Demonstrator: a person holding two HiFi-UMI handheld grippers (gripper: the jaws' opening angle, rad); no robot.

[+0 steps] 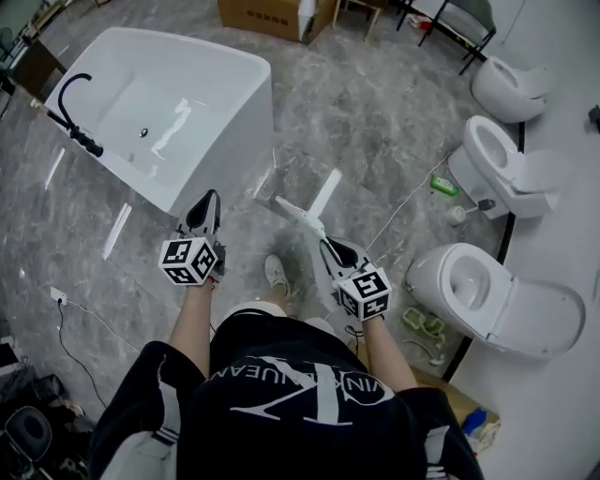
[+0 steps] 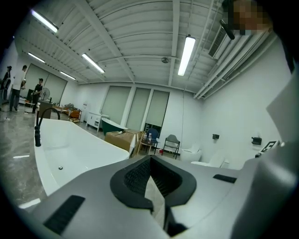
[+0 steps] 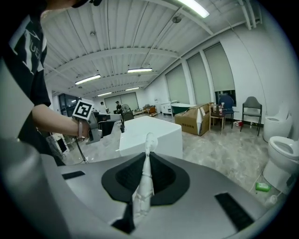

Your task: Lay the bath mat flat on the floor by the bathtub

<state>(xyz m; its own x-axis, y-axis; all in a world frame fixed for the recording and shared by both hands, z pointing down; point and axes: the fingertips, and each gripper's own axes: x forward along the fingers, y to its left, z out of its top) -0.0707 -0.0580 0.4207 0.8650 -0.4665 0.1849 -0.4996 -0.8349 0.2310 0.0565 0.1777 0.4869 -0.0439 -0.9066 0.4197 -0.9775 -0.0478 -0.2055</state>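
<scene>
The bath mat [image 1: 302,216] is a pale, narrow fold of cloth. It juts forward and left from my right gripper [image 1: 339,251], whose jaws are shut on its edge. In the right gripper view the mat [image 3: 145,173] stands as a thin white strip pinched between the black pads. My left gripper [image 1: 206,208] is held level, just short of the near corner of the white bathtub [image 1: 202,94], and its jaws look shut. A pale wedge shows between its pads [image 2: 135,175]; I cannot tell what it is. No mat reaches it in the head view.
The grey marble floor [image 1: 366,122] lies between the bathtub and three toilets [image 1: 511,159] along the right wall. A black tap [image 1: 73,117] stands at the tub's left rim. Cardboard boxes [image 1: 267,14] sit at the back. A cable [image 1: 403,206] and a green item [image 1: 444,186] lie nearby.
</scene>
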